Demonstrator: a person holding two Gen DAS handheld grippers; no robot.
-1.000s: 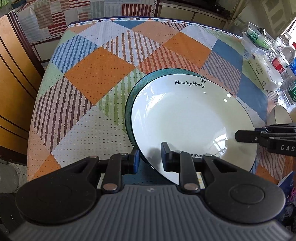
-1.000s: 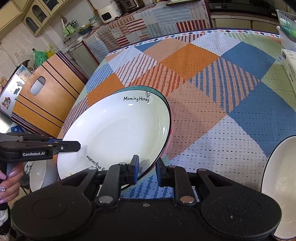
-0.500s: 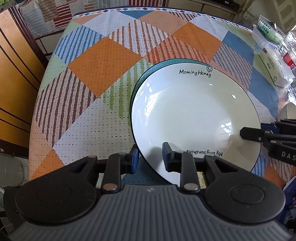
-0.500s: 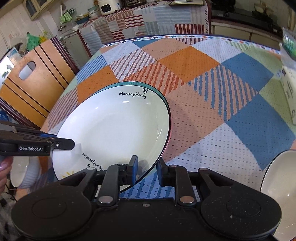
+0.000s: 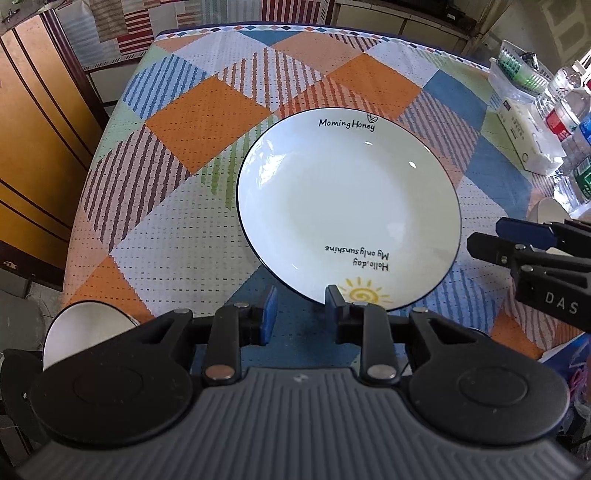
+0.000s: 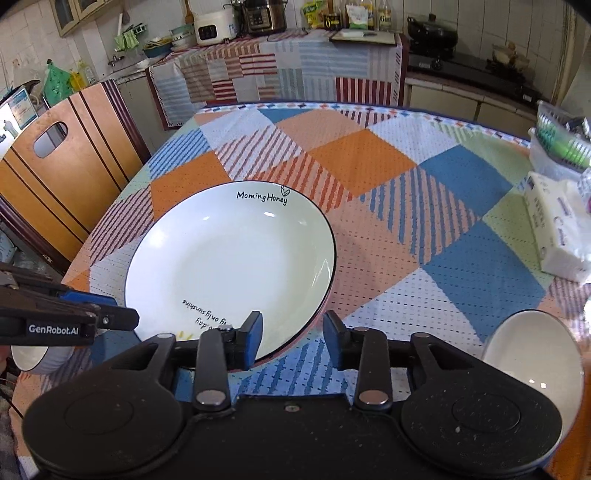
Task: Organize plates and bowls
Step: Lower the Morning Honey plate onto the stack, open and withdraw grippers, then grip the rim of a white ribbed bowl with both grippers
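Note:
A white plate with a dark rim and "Morning Honey" lettering (image 5: 347, 199) lies flat on the chequered tablecloth; it also shows in the right wrist view (image 6: 229, 273). My left gripper (image 5: 300, 308) is open, just off the plate's near edge. My right gripper (image 6: 293, 334) is open, its jaws either side of the plate's near right rim without touching. A white bowl (image 5: 83, 332) stands at the table's near left corner. Another white bowl (image 6: 532, 347) stands at the near right in the right wrist view.
A tissue pack (image 5: 524, 136), water bottles (image 5: 565, 122) and a plastic basket (image 5: 513, 66) crowd the table's right edge. A wooden chair (image 6: 62, 173) stands to the left of the table. A kitchen counter with appliances (image 6: 258, 22) runs behind.
Both grippers have let go of the plate, opened and drawn back. The plate has come down from a tilt to lie flat on the cloth.

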